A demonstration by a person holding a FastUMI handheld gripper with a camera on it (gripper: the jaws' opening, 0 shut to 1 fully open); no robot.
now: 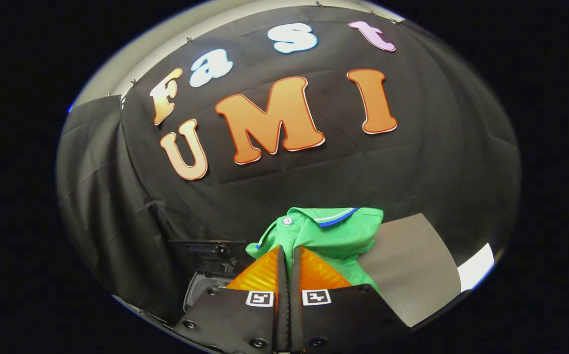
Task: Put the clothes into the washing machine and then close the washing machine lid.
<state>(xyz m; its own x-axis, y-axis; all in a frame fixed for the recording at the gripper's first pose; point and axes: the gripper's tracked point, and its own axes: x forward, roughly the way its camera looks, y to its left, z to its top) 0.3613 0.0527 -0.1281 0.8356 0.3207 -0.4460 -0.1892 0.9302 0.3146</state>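
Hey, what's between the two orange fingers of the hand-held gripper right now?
In the gripper view, a fold of the green shirt sits pinched between the fingers of the hand-held gripper, which are closed on it.

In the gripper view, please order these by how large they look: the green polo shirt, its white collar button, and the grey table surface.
1. Grey flat table surface
2. Green knitted polo shirt, clamped between the shut jaws and nearer the camera, so its rank is unsure
3. Small round white collar button

The gripper (288, 253) has its two orange fingers (259, 273) drawn almost together, a thin fold of the green shirt (333, 231) pinched between the tips. Both pads press on the cloth. The fingers point forward and slightly up, the shirt bunched just ahead of them.
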